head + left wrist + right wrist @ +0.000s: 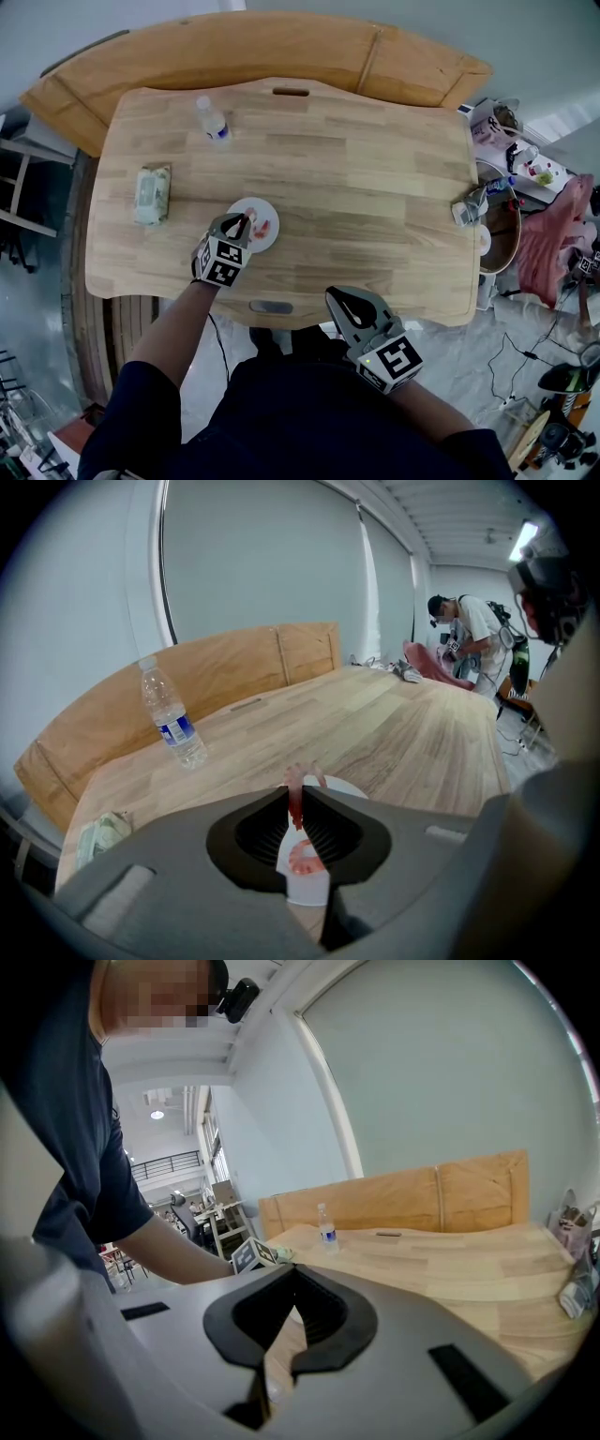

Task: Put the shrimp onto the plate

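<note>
Pinching a red shrimp (295, 806) upright between its jaws, tail fan poking up above the tips, the left claw (298, 803) hangs over the near-left part of a small white plate (352, 787). A second, curled pink shrimp (302, 858) lies on the plate, just below the one being held. The plate (268, 208) sits near the front edge of the pale wooden bench (356, 169), with the left claw (238, 225) reaching in from the person's side. Farther out, a clear water bottle (213, 122) stands toward the back left, and a wrapped packet (152, 193) lies near the left edge. The right claw (345, 305) hovers off the bench's front edge, close to the person's body; its jaws (279, 1363) are pressed nearly together with nothing between them.
</note>
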